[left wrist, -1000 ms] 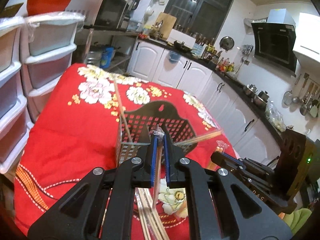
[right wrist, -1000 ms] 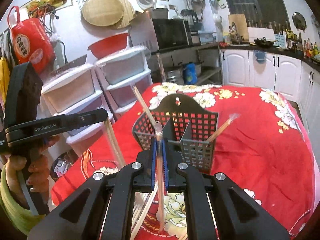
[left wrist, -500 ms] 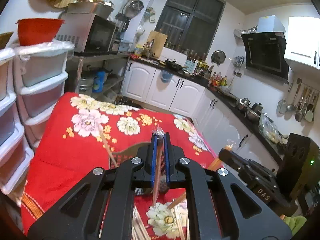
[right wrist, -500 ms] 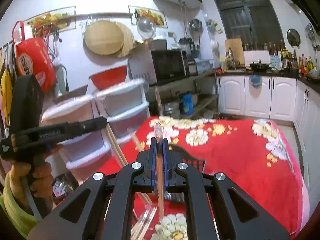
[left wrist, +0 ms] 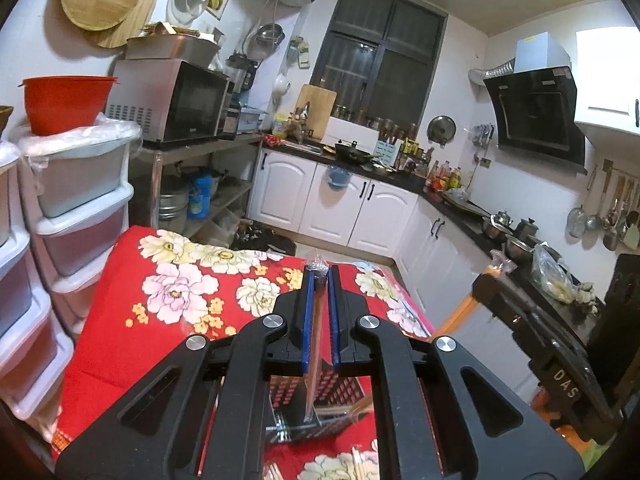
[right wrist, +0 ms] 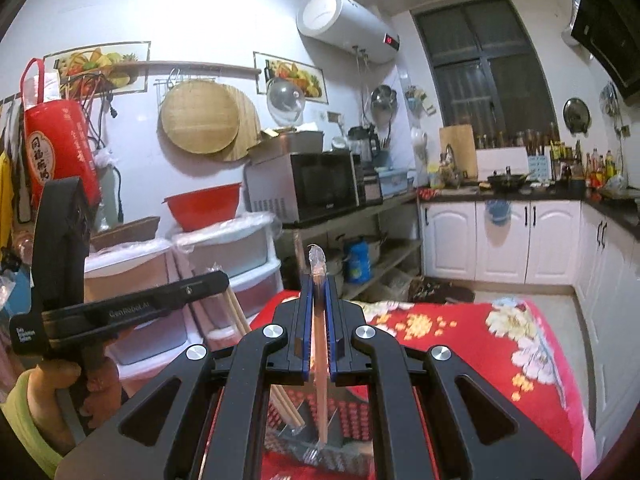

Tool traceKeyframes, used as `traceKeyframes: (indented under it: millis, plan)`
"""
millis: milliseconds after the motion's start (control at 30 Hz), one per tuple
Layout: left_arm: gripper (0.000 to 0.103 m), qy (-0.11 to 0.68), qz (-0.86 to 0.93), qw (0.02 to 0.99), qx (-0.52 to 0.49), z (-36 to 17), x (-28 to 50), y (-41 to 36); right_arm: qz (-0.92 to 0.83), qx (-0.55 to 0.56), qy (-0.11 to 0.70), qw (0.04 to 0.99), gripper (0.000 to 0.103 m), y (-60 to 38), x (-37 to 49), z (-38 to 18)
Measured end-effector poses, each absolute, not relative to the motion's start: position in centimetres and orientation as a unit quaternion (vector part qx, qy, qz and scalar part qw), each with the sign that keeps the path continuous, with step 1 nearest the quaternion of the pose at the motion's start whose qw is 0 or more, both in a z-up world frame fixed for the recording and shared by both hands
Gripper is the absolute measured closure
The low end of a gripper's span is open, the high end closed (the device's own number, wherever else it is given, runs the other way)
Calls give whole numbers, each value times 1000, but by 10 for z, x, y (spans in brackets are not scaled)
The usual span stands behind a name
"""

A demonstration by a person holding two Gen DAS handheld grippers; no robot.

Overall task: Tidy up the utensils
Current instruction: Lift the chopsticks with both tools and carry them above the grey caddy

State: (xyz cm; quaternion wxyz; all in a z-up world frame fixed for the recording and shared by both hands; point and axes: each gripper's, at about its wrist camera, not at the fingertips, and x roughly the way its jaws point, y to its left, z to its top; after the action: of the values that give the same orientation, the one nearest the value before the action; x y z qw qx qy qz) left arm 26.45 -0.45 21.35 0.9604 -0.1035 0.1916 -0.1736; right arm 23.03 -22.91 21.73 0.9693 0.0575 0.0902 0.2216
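Your left tool (left wrist: 319, 280) pinches wrapped chopsticks (left wrist: 314, 344) at frame centre; your right tool (right wrist: 319, 284) pinches another pair (right wrist: 320, 344). Both hang above the basket (left wrist: 320, 396) on the table (left wrist: 120, 300).

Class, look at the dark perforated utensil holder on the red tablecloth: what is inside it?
The utensil holder contains wooden chopsticks, and the wrapped chopsticks clamped by the right gripper point down into it. Both grippers block most of its interior and base.
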Motion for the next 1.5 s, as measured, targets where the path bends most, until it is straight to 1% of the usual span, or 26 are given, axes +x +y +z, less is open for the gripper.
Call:
traceKeyframes:
  millis: [200, 400, 1000, 1233, 1500]
  plan:
    - [101, 197, -169, 960, -109, 202, 280, -6, 203, 47, 78, 975, 97, -227, 243, 218]
    - [101, 213, -161, 957, -116, 182, 295, -5, 186, 40, 84, 978, 97, -224, 260, 206]
    - [101, 258, -177, 942, -121, 123, 313, -6, 146, 36, 167, 974, 97, -212, 305, 139]
    - [101, 270, -183, 938, -115, 110, 309, -7, 134, 46, 189, 972, 97, -212, 305, 120]
    - [101, 270, -179, 940, -109, 106, 301, -3, 124, 76, 213, 966, 97, -226, 302, 108]
